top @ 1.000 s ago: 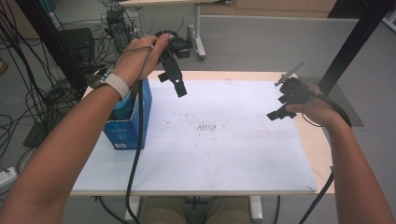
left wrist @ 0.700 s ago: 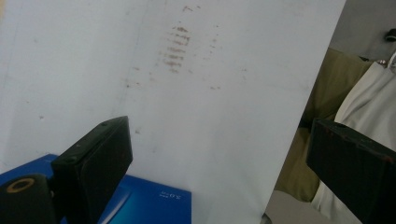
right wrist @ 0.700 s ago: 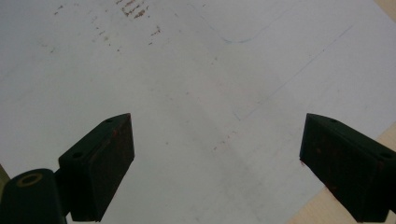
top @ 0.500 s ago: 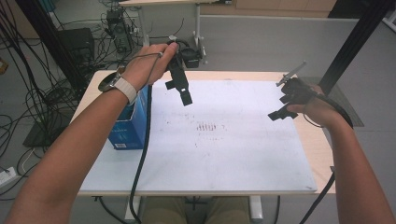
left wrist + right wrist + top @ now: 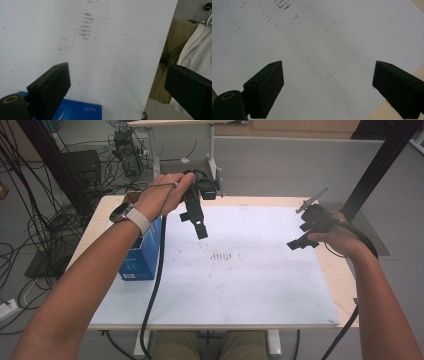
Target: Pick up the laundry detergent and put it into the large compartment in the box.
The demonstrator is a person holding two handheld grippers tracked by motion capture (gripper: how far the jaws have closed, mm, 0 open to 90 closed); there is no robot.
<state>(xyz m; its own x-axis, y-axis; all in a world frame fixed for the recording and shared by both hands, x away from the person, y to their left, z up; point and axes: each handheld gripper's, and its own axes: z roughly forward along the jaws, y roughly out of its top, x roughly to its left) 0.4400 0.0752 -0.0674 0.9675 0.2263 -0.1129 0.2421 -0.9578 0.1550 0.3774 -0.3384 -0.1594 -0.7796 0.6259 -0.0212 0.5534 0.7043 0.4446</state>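
The left claw [image 5: 195, 222] is being held spread and empty above the white table [image 5: 260, 285], just beside the blue box [image 5: 142, 255]; the right claw [image 5: 302, 236] is being held spread near the table's right edge. In the left gripper view, the box [image 5: 75, 110] is being shown below the spread jaws. In the right gripper view, wide-spread jaws are being held over the table [image 5: 319, 62].

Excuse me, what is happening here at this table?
A person sits at a table covered by a white sheet and holds a two-jaw gripper in each hand. The left gripper is raised above the sheet, near a blue box at the table's left side, with its jaws wide open and holding nothing. The right gripper is low over the right edge of the sheet, also open and empty. Faint brown marks lie mid-sheet. Nothing is grasped at this moment.
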